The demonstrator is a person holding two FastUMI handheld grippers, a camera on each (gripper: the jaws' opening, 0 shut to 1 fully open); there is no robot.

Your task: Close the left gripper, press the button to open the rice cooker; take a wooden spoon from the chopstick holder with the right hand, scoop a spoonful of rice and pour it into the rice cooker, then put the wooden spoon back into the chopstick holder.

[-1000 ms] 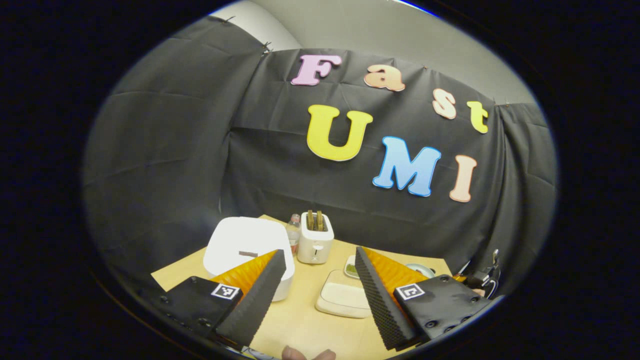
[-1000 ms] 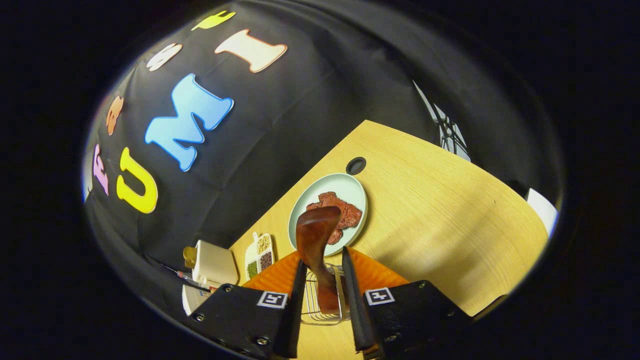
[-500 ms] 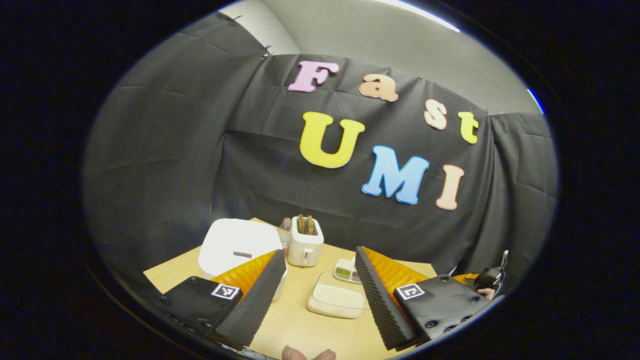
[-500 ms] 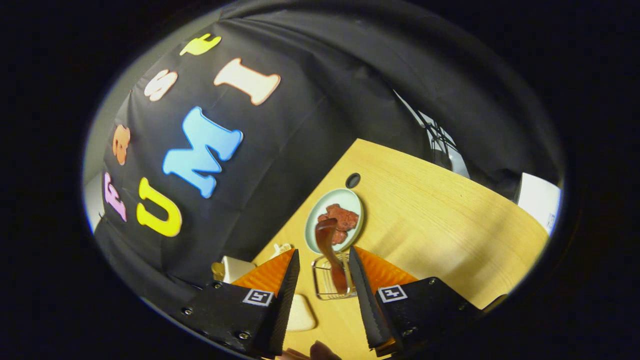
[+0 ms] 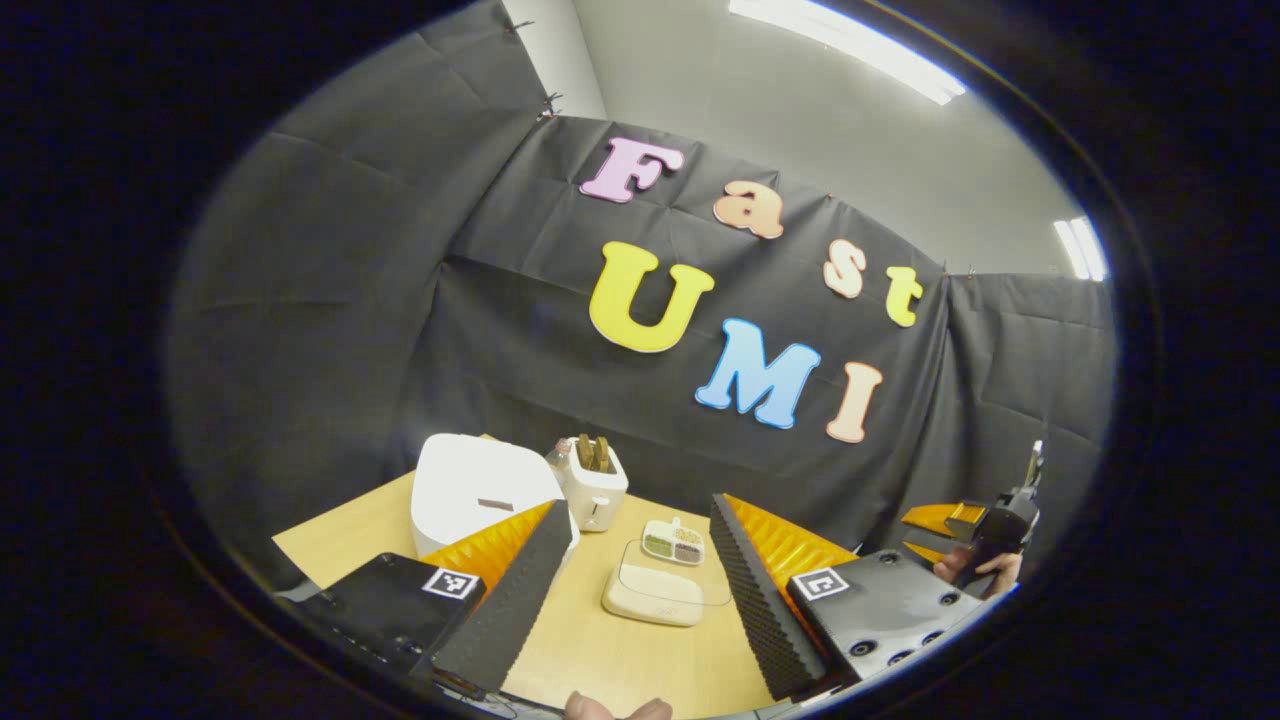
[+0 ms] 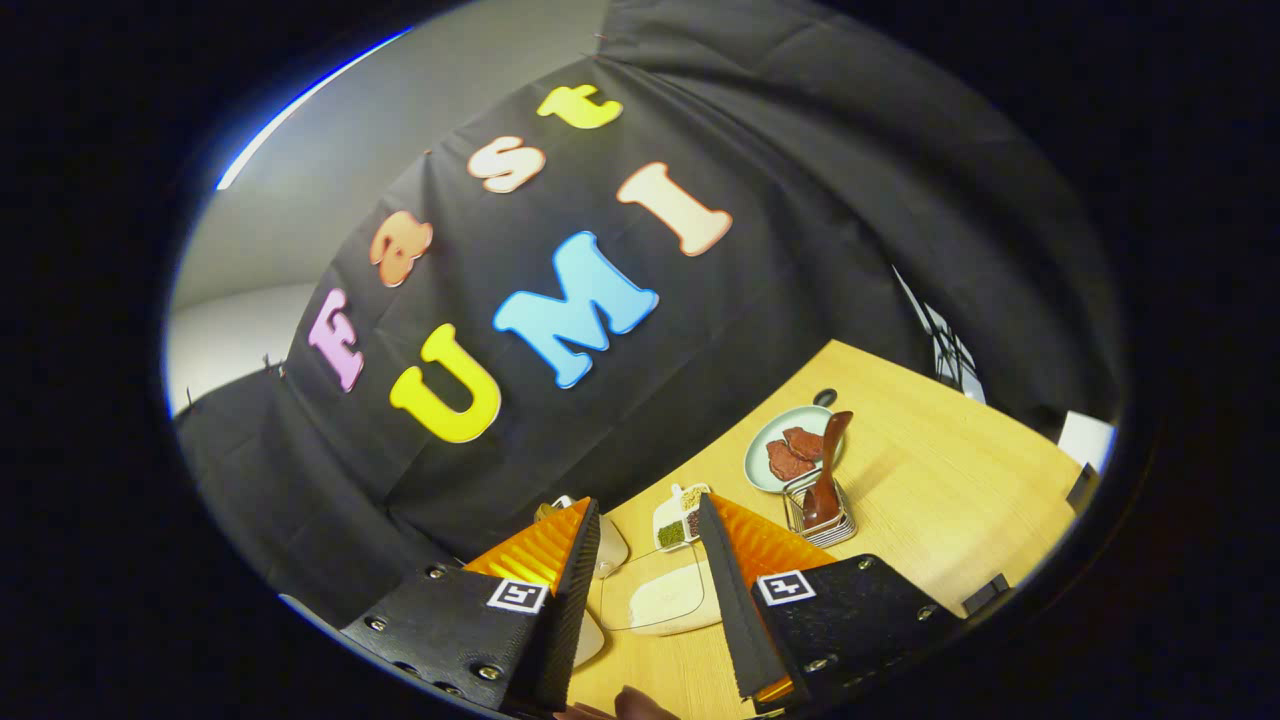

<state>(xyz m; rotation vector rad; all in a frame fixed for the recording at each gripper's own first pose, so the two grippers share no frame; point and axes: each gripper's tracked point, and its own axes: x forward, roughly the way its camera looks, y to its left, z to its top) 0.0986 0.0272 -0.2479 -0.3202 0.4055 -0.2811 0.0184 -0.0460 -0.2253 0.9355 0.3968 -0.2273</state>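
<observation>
While your left gripper [image 5: 640, 590] stands released, its finger hides part of the cooker [image 5: 478, 490]; your right gripper [image 6: 645, 600] is released, spoon [image 6: 826, 470] beyond its right finger.

**Colours on my bench**

My bench [image 6: 940, 480] is pale yellow wood with a fine straight grain. The rice cooker [image 5: 478, 487] is plain white, with a small dark bar on its lid. The toaster [image 5: 593, 494] beside it is cream-white. The wooden spoon [image 6: 828, 470] is dark reddish brown, standing in a silvery wire chopstick holder [image 6: 822, 515]. The plate [image 6: 785, 455] is pale green under reddish-brown pieces. The small divided dish [image 6: 678, 515] is white, holding green, dark and tan grains. The rice container [image 5: 660, 597] is cream with a clear lid.
</observation>
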